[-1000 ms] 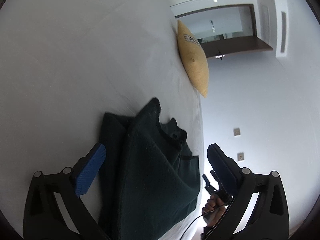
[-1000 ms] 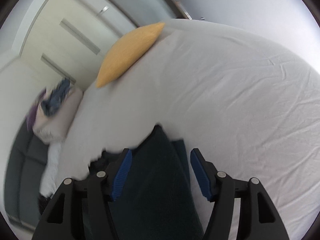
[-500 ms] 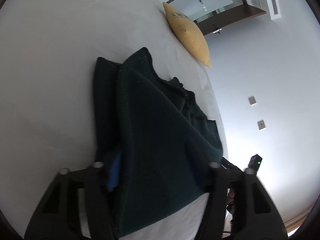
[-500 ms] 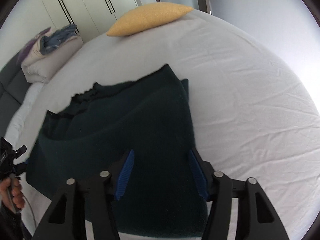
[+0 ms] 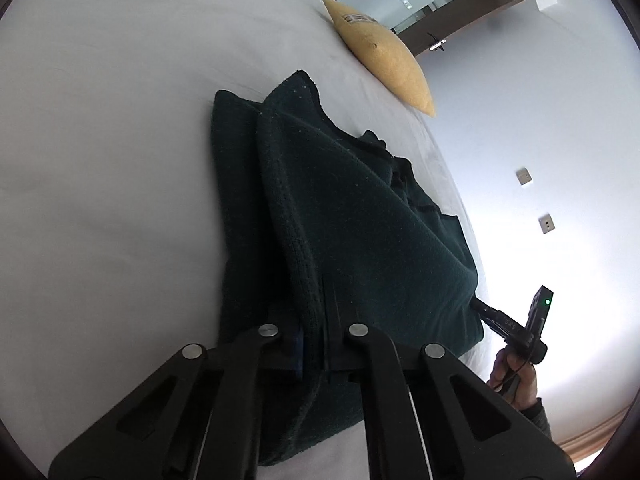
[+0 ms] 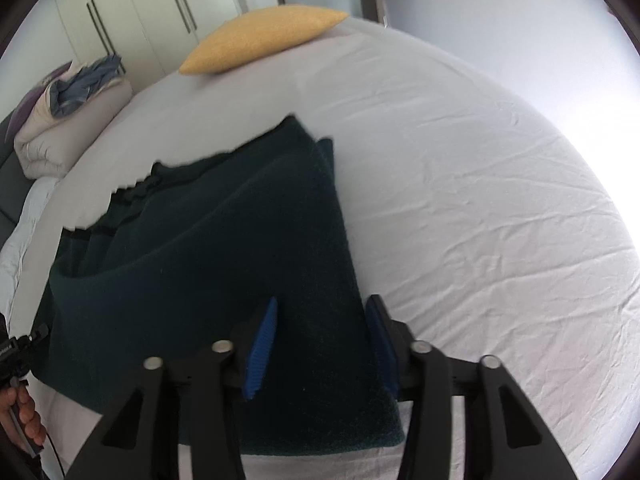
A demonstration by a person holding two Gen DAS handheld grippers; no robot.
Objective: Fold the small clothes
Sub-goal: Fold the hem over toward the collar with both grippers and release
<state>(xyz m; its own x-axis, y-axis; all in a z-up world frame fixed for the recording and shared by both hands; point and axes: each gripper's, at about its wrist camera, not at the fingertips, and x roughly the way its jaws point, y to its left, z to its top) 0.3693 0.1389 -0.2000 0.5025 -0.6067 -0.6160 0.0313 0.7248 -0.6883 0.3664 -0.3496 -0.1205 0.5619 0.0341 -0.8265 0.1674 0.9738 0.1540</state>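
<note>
A dark green knit sweater (image 5: 360, 216) lies partly folded on the white bed sheet (image 5: 112, 160), one layer over another. My left gripper (image 5: 314, 354) is shut on the sweater's near hem, the cloth pinched between its jaws. In the right wrist view the sweater (image 6: 224, 248) spreads to the left. My right gripper (image 6: 324, 344) is partly open, its blue pads (image 6: 262, 344) astride the sweater's near right edge, with cloth between them but no pinch. The other gripper's hand shows at the lower right of the left wrist view (image 5: 516, 368).
A yellow pillow (image 6: 260, 38) lies at the far end of the bed, also seen in the left wrist view (image 5: 384, 56). A rolled duvet with blue clothes (image 6: 68, 112) sits at the far left. White wardrobe doors (image 6: 132, 12) stand behind. Wrinkled white sheet (image 6: 480, 208) stretches right.
Both grippers came down and forward onto the sweater's near edge. My left gripper went from wide open to shut on the hem. My right gripper's pads narrowed slightly around the cloth.
</note>
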